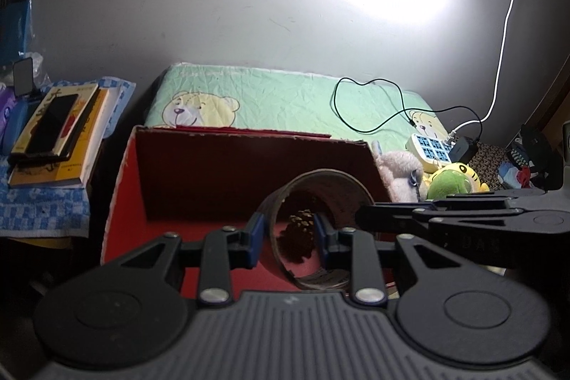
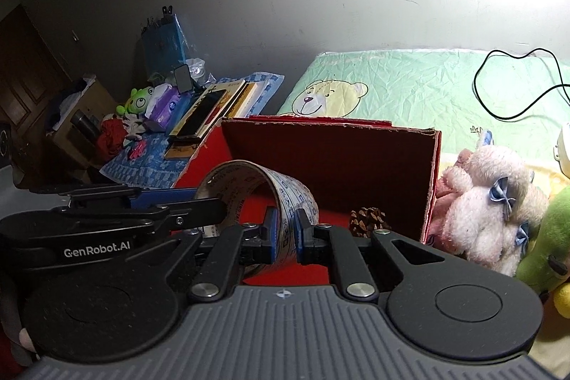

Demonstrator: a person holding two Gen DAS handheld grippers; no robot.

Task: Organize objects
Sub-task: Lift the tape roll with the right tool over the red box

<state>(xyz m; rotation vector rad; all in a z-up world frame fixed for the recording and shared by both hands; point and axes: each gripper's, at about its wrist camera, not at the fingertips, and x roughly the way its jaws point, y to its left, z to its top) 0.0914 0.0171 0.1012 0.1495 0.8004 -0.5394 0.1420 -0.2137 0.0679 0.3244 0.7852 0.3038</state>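
Note:
A wide cardboard ring (image 1: 320,177) with printed paper around it (image 2: 299,194) hangs over the open red box (image 1: 249,145), and both grippers hold it. My left gripper (image 1: 288,230) is shut on the ring's near left edge; in the right wrist view it reaches in from the left (image 2: 213,203). My right gripper (image 2: 285,232) is shut on the ring's wall, one pad inside and one outside. In the left wrist view it comes in from the right (image 1: 363,216). A pinecone (image 2: 368,219) lies on the floor of the red box (image 2: 331,159) and also shows through the ring (image 1: 299,227).
A pink plush (image 2: 488,202) and a green plush (image 2: 548,244) lie right of the box. A power strip (image 1: 431,148) with cables sits on the bear-print sheet (image 1: 285,95). Left of the box, books with a phone on top (image 1: 53,127) rest on a blue checked cloth.

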